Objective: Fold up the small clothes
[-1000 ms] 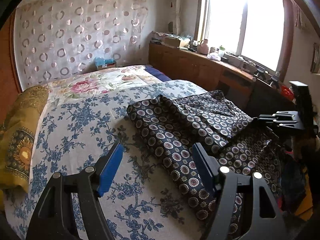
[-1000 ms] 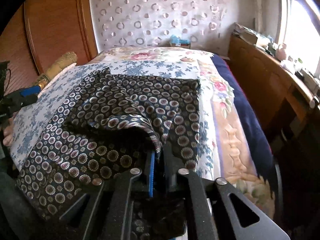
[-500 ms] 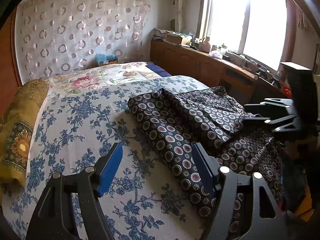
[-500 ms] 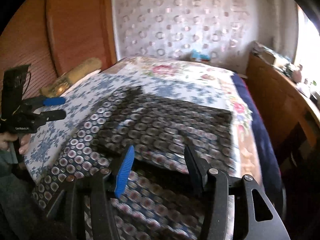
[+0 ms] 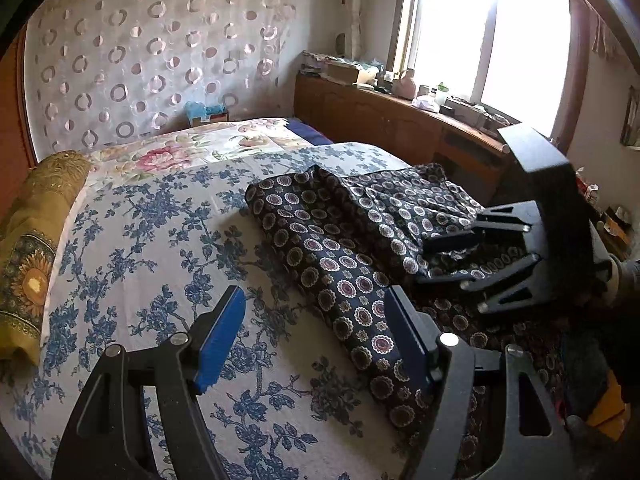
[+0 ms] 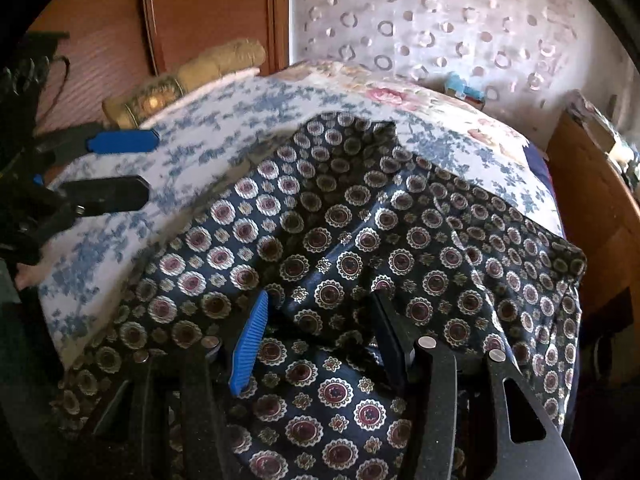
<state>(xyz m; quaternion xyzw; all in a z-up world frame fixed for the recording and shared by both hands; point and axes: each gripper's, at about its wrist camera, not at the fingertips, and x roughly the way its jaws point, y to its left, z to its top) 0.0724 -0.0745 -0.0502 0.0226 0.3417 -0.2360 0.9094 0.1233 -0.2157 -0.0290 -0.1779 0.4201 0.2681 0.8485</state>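
Observation:
A dark navy garment (image 5: pixel 332 248) printed with round medallions lies partly folded on the blue-flowered bedspread (image 5: pixel 160 240), its near end hanging over the bed's edge. My left gripper (image 5: pixel 314 300) hovers open over the garment's left edge, its blue pads holding nothing. From the right, my right gripper (image 5: pixel 430 262) reaches over the folded layer. In the right wrist view, the right gripper (image 6: pixel 319 300) is open just above the garment (image 6: pixel 360 240), with rumpled cloth under the gap and no pad pressing on it. The left gripper (image 6: pixel 150 166) shows at the far left.
A yellow-brown bolster (image 5: pixel 32 240) lies along the bed's left side. A wooden cabinet (image 5: pixel 380 120) crowded with small items runs under the window on the right. A blue tissue box (image 5: pixel 206 114) stands by the curtained wall. A wooden panel (image 6: pixel 200 8) stands behind the bolster.
My right gripper let go of the cloth fold it was pinching and opened, then swung in over the garment toward the left gripper. The left gripper stayed put.

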